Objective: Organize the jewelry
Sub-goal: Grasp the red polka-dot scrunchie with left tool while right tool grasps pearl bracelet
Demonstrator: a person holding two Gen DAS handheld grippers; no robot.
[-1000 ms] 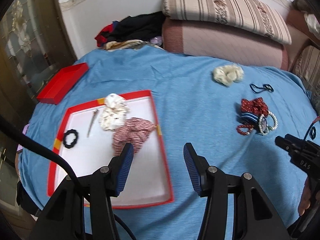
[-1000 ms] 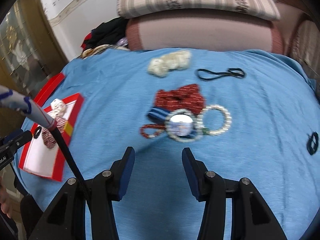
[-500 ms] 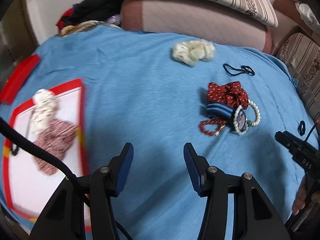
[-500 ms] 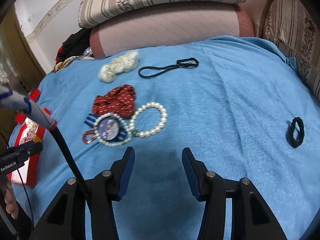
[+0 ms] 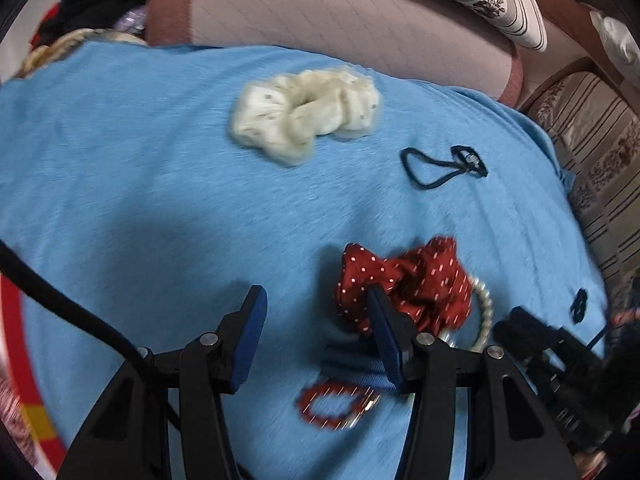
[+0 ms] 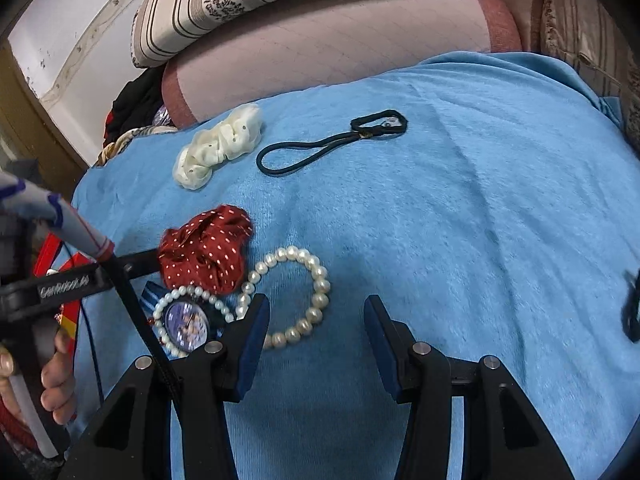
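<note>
Closing in on the pile, the left gripper (image 5: pixel 316 320) hangs spread and empty, its right finger overlapping the near edge of the red dotted scrunchie (image 5: pixel 404 284), which sits slightly right of its gap. The red bead bracelet (image 5: pixel 338 402) lies nearer, low between the fingers, long axis side to side. The right gripper (image 6: pixel 316 320), also spread and empty, has the pearl bracelet (image 6: pixel 288 300) just at its left finger. Judging by this, left is nearer the scrunchie. Open blue cloth (image 6: pixel 460 220) to the right; cream scrunchie (image 5: pixel 308 116) well beyond.
</note>
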